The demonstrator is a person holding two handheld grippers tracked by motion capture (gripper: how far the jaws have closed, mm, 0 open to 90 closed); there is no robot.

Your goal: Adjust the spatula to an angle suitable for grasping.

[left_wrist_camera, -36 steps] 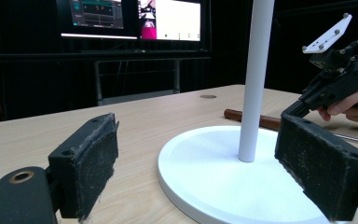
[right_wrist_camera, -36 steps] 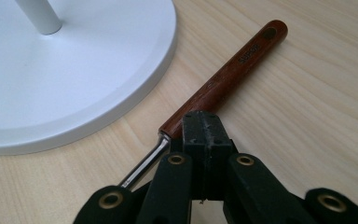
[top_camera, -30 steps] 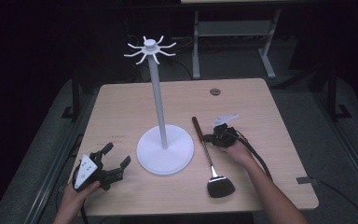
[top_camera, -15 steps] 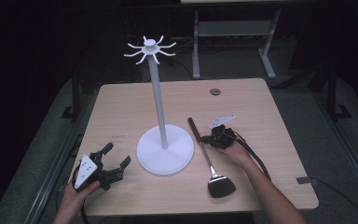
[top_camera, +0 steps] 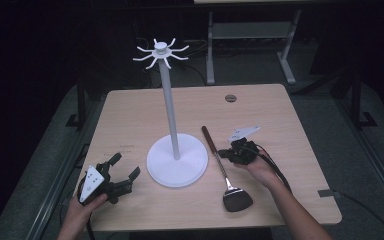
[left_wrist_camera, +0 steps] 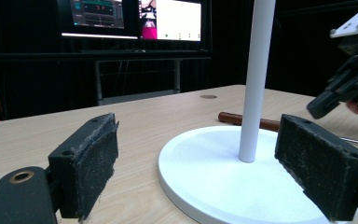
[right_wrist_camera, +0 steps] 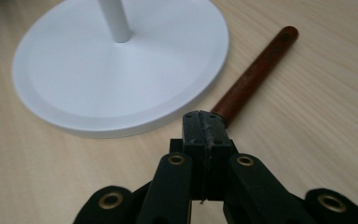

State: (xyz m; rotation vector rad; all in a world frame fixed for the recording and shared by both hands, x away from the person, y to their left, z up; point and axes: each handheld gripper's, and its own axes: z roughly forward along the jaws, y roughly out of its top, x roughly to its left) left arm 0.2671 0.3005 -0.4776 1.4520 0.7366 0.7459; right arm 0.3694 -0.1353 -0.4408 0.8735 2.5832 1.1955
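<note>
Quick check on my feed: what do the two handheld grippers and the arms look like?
Both are black two-jaw tools. The left gripper carries a white three-cornered plate with dark dots; its pads look rough. The right gripper has a similar pale plate, brass-coloured rivets and a black cable. Forearms are bare.

Table: pale wood-grain top, matt and smooth.
Stand: white, smooth base and pole with a soft satin sheen; looks like painted metal or plastic.
Spatula handle: reddish-brown wood, lightly polished.
Spatula blade: grey metal, dull gloss.
Left gripper: black matt body with brass-coloured rivets.
Pads: dark and rough, grainy foam or rubber, frayed at the edges.
Right gripper: black matt plastic, brass-coloured rivets.
</note>
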